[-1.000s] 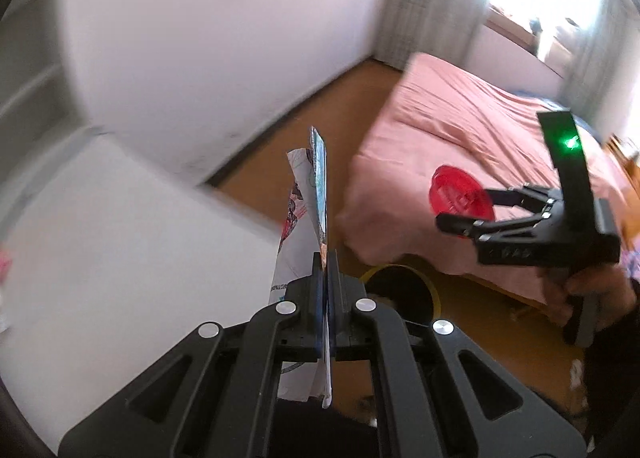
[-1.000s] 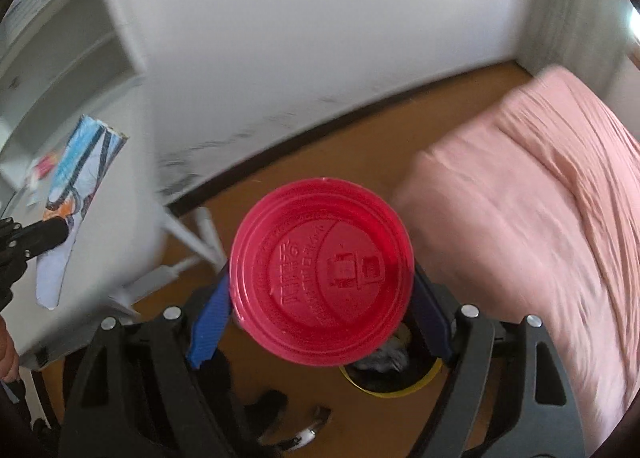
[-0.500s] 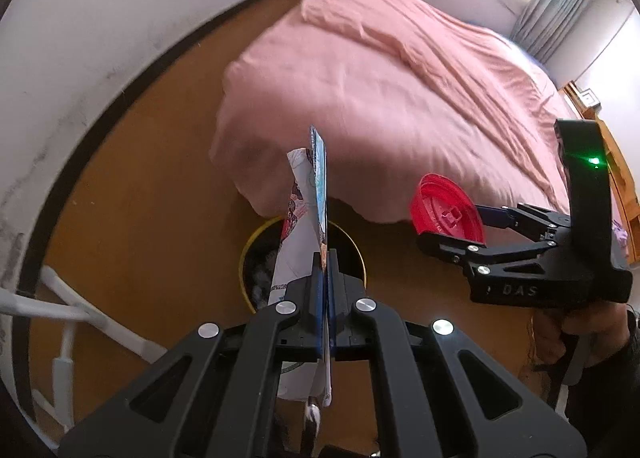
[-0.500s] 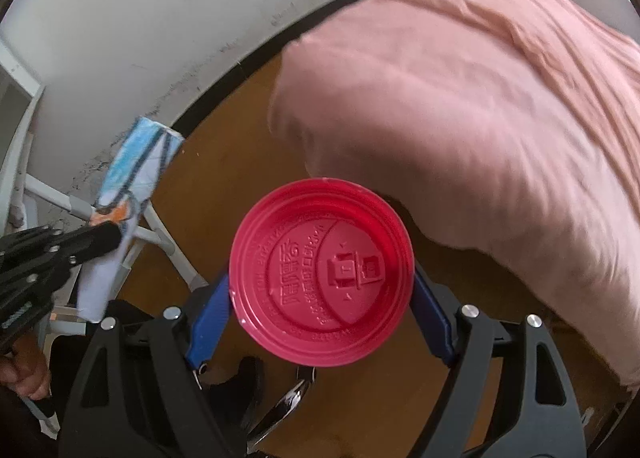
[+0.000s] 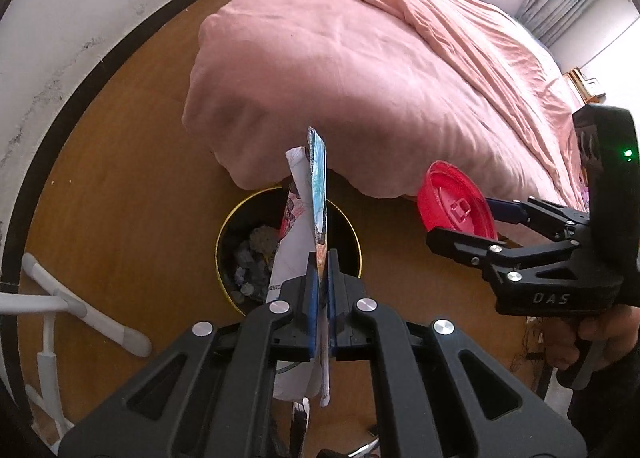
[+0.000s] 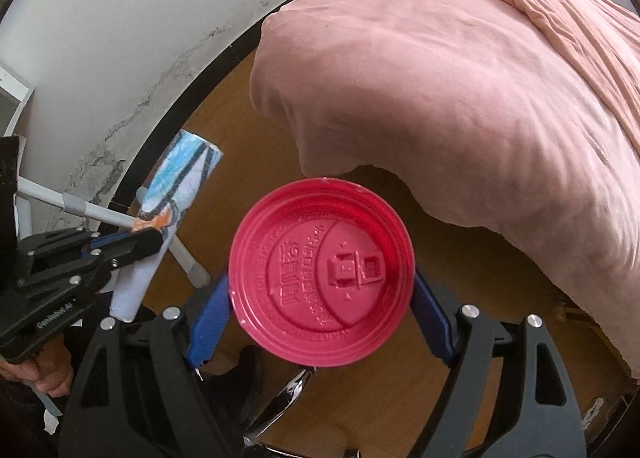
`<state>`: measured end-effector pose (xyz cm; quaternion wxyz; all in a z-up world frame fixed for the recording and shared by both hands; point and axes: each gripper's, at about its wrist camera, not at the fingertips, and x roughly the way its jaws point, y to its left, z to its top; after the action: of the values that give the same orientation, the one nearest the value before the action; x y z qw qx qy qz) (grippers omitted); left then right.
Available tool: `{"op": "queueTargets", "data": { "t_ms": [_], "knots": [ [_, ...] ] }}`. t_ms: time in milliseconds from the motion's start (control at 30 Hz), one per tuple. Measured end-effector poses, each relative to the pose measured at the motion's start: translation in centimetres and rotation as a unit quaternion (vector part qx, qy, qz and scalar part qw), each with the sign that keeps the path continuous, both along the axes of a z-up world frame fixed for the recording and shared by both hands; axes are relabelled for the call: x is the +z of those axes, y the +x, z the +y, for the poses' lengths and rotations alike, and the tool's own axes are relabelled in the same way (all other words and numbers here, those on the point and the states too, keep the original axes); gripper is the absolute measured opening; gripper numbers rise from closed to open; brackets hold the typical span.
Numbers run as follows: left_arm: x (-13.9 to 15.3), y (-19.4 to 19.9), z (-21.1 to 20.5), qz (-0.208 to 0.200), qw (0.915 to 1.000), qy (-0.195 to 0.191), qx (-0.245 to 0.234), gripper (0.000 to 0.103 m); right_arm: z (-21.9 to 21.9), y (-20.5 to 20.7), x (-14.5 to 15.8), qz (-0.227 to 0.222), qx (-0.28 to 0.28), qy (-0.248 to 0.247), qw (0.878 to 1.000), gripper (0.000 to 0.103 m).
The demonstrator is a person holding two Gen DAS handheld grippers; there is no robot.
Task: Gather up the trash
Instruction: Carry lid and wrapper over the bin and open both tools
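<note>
My left gripper (image 5: 320, 262) is shut on a flat printed paper wrapper (image 5: 308, 210), held edge-on above a round black trash bin with a yellow rim (image 5: 228, 234) that holds crumpled trash. The wrapper also shows in the right wrist view (image 6: 176, 194), pinched by the left gripper (image 6: 154, 240). My right gripper (image 6: 320, 286) is shut on a red plastic cup lid (image 6: 322, 282), gripped by its edges. In the left wrist view the lid (image 5: 456, 206) and right gripper (image 5: 460, 222) hover to the right of the bin, above the floor.
A bed with a pink cover (image 5: 380, 70) overhangs the bin's far side. The wooden floor (image 5: 120, 178) runs to a white wall with a dark baseboard (image 5: 60, 114). White furniture legs (image 5: 80, 310) stand at the left.
Both grippers swung down from the wall and desk toward the floor. The bin came into view under the left gripper and is now closer. Both still hold their items.
</note>
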<state>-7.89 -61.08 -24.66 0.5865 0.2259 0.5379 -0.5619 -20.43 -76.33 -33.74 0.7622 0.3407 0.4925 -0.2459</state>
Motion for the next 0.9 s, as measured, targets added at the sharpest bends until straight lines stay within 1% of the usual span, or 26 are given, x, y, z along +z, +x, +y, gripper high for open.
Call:
{"op": "queueTargets", "data": {
  "t_ms": [67, 133, 200, 233, 400, 467, 533, 600, 667, 767, 867, 900],
  "knots": [
    [0.0, -0.1, 0.0, -0.002, 1.0, 0.003, -0.004, 0.002, -0.3, 0.1, -0.2, 0.0, 0.0, 0.002, 1.0, 0.079],
    [0.0, -0.1, -0.2, -0.004, 1.0, 0.007, -0.005, 0.015, -0.5, 0.1, -0.3, 0.001, 0.001, 0.004, 1.0, 0.079],
    [0.2, 0.1, -0.1, -0.01, 0.9999, 0.001, 0.003, 0.052, -0.4, 0.0, -0.4, 0.001, 0.001, 0.007, 1.0, 0.079],
    [0.4, 0.2, 0.1, -0.011, 0.9999, -0.004, 0.005, 0.058, -0.4, 0.0, -0.4, 0.002, 0.0, 0.006, 1.0, 0.079],
    [1.4, 0.6, 0.1, -0.015, 0.9998, -0.011, 0.01, 0.059, -0.6, 0.2, -0.3, 0.004, 0.003, 0.008, 1.0, 0.08],
    [2.0, 0.6, 0.3, -0.016, 0.9997, -0.017, 0.01, 0.061, -0.5, 0.3, -0.3, 0.005, 0.006, 0.009, 1.0, 0.08],
    [3.0, 0.7, 0.8, -0.021, 0.9994, -0.026, 0.011, 0.065, -0.3, 0.6, -0.3, 0.006, 0.01, 0.011, 1.0, 0.081],
    [4.2, 0.9, 1.2, -0.028, 0.9988, -0.035, 0.018, 0.07, 0.1, 0.9, -0.2, 0.007, 0.011, 0.01, 1.0, 0.081],
    [5.0, 1.1, 1.8, -0.031, 0.9984, -0.042, 0.02, 0.072, 0.4, 1.1, 0.0, 0.007, 0.013, 0.009, 1.0, 0.081],
    [6.8, 1.3, 2.7, -0.035, 0.9974, -0.058, 0.026, 0.079, 0.8, 1.3, 0.4, 0.008, 0.013, 0.005, 1.0, 0.087],
    [8.6, 1.5, 3.8, -0.049, 0.9958, -0.071, 0.033, 0.085, 1.4, 1.7, 1.2, 0.009, 0.015, -0.006, 1.0, 0.09],
    [9.2, 1.6, 4.3, -0.052, 0.9953, -0.073, 0.036, 0.085, 1.6, 1.9, 1.5, 0.011, 0.017, -0.01, 1.0, 0.09]
  ]
}}
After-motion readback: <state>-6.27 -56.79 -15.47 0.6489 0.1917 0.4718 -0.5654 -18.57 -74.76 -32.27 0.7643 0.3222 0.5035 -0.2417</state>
